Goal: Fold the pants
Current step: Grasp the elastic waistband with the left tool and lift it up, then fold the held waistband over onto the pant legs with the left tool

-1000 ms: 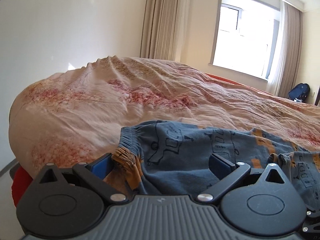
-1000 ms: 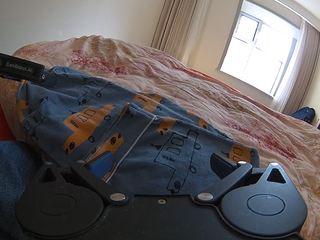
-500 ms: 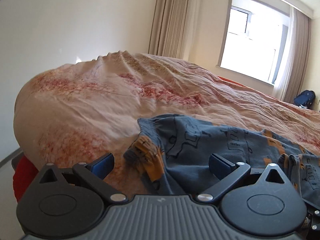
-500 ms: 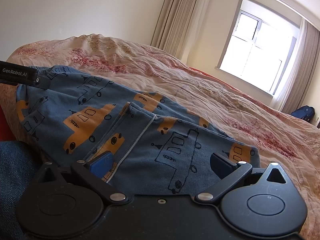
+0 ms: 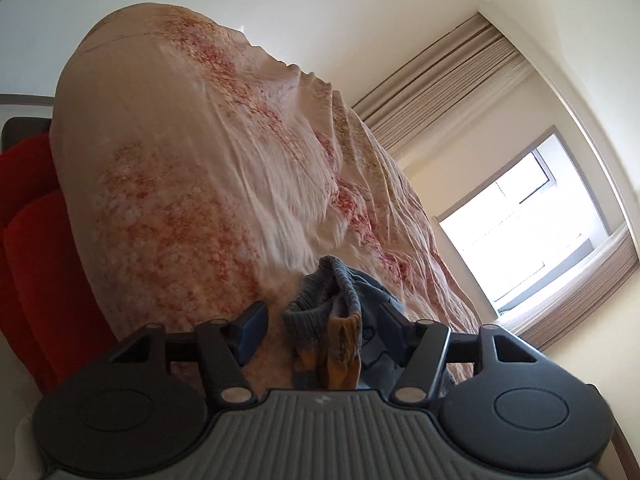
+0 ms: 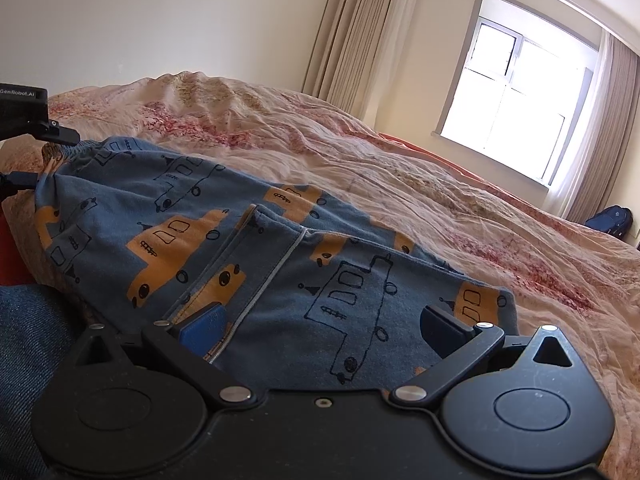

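Blue pants [image 6: 168, 216] printed with orange cars and outlined buses lie across the near edge of the bed. Their bunched elastic waistband [image 5: 324, 312] stands between the fingers of my left gripper [image 5: 322, 326], whose jaws are partly narrowed around it with small gaps on both sides. This gripper is rolled sideways. My right gripper [image 6: 324, 328] is wide open, low over the leg end of the pants [image 6: 360, 300], with the cloth lying under and between its fingers. The left gripper's body [image 6: 24, 112] shows at the waistband end in the right wrist view.
A wrinkled pink floral bedspread [image 6: 400, 168] covers the bed [image 5: 180, 160]. Something red [image 5: 36, 260] sits below the bed's left corner. Denim on a person's leg [image 6: 28, 340] is at lower left. A window [image 6: 516, 104], curtains and a blue backpack [image 6: 610, 220] are beyond.
My left gripper has rolled sideways and moved in on the waistband, and its jaws have narrowed around the bunched cloth. The right gripper has hardly moved and stays wide open.
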Tool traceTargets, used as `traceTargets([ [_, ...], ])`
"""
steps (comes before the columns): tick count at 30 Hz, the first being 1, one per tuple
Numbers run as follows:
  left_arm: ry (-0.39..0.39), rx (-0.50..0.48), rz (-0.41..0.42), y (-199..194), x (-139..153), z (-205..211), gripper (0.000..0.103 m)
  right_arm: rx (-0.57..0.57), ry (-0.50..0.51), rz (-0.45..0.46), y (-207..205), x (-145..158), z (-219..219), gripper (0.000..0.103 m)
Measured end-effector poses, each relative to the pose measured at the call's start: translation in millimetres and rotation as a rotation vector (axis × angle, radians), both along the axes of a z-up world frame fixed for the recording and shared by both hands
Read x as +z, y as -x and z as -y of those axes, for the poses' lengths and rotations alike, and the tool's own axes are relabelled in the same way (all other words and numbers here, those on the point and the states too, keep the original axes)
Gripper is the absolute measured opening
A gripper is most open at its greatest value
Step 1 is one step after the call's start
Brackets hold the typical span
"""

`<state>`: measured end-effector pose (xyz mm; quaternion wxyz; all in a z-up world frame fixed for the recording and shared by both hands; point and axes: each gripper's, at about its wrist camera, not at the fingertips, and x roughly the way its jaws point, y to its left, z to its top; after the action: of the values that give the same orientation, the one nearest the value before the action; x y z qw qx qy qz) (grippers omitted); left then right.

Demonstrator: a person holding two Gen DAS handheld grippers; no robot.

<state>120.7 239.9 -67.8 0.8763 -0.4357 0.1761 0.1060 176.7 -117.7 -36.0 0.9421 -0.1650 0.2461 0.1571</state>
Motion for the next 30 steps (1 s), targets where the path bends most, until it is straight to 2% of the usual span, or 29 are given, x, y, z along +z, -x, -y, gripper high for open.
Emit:
traceTargets([
  [9, 0.037, -0.021, -0.030, -9, -4, 0, 0.060, 0.006, -0.031, 0.006, 3, 3, 8, 0.103],
  [10, 0.038, -0.021, -0.033, -10, -3, 0, 0.058, 0.009, -0.037, 0.009, 4, 4, 9, 0.103],
  [12, 0.017, -0.023, -0.058, -13, 1, 1, 0.032, 0.008, -0.044, 0.011, 4, 4, 12, 0.103],
  [15, -0.018, -0.021, -0.068, -15, 8, 5, 0.022, 0.005, -0.053, 0.006, 4, 3, 15, 0.103],
  [23, -0.226, -0.060, 0.022, -9, 53, 37, 0.020, -0.025, -0.091, 0.005, 5, 1, 29, 0.103],
  [30, -0.413, -0.183, 0.121, -5, 103, 87, 0.020, -0.055, -0.135, 0.024, 11, 6, 49, 0.103],
])
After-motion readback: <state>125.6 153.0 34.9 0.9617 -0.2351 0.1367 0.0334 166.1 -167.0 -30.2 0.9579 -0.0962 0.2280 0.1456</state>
